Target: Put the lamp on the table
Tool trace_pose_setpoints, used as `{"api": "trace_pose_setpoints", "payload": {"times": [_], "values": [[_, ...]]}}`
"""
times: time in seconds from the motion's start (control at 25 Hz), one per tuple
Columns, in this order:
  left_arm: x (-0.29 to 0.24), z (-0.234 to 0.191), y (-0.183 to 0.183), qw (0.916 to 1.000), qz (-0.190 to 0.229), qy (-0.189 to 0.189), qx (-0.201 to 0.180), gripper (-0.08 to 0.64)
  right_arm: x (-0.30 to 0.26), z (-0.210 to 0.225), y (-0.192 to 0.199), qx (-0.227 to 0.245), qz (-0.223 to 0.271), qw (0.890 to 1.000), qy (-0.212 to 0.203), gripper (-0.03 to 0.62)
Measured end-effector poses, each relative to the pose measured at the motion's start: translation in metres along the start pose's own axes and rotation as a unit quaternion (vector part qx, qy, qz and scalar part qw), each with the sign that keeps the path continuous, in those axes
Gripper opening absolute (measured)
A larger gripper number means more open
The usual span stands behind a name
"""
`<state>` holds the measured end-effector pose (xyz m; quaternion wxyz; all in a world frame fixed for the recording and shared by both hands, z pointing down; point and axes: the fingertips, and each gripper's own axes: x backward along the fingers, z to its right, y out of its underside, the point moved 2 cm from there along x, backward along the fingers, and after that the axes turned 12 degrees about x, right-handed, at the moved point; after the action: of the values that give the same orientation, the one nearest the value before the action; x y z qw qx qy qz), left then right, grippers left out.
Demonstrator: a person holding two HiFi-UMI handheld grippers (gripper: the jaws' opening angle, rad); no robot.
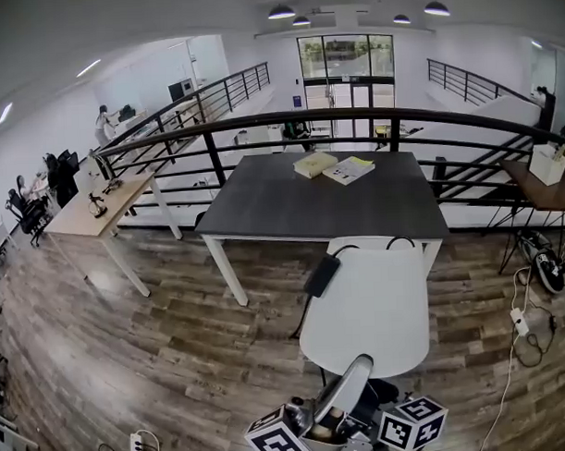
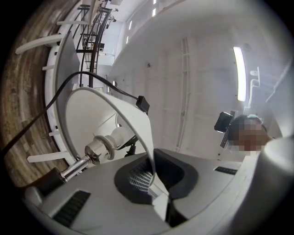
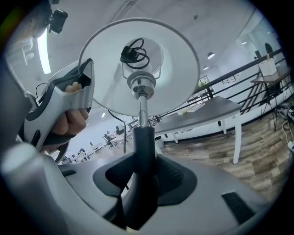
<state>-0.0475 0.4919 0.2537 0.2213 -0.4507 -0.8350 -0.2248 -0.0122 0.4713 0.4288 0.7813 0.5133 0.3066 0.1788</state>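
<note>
Currently, the step in hand is transport: the lamp [image 1: 364,310] is carried in the air by both claws and has not yet reached the dark worktop [image 1: 291,206].

- Left claw [image 2: 154,176]: closed together on the thin rim of the white shade [image 2: 105,114], which it steadies.
- Right claw [image 3: 142,179]: clamped on the black stem [image 3: 143,151] below the bulb socket, so it bears the lamp's weight.
- Lamp position: in the head view the shade is seen from above, near the person, and covers the near right corner of the worktop. The base is not visible in any view.
- Cord [image 1: 321,276]: a black lead with a block on it hangs at the left of the shade.
- Worktop load: two books [image 1: 315,163] [image 1: 349,170] lie at the far edge. The near half is bare.

Judged next move: advance both claws together over the near half of the worktop, bring the stem upright, and lower until the base seats. Release the rim grip only after the base stands, and keep the hanging cord from catching the worktop edge.
</note>
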Motion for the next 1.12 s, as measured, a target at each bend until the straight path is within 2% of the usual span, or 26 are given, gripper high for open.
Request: {"api": "trace_pose_setpoints", "payload": {"times": [0.28, 0.76, 1.12], "values": [[-0.039, -0.044, -0.036, 0.9997, 0.019, -0.004, -0.013, 0.029, -0.046, 0.049, -0.022, 0.007, -0.003, 1.000, -0.017, 0.172], [-0.142, -0.123, -0.102, 0.9990, 0.033, -0.006, -0.030, 0.029, -0.127, 0.153, -0.091, 0.014, -0.006, 0.999, -0.035, 0.172], [-0.195, -0.174, -0.134, 0.9986, 0.037, -0.009, -0.036, 0.029, -0.171, 0.214, -0.121, 0.017, -0.003, 0.999, -0.037, 0.172]]}}
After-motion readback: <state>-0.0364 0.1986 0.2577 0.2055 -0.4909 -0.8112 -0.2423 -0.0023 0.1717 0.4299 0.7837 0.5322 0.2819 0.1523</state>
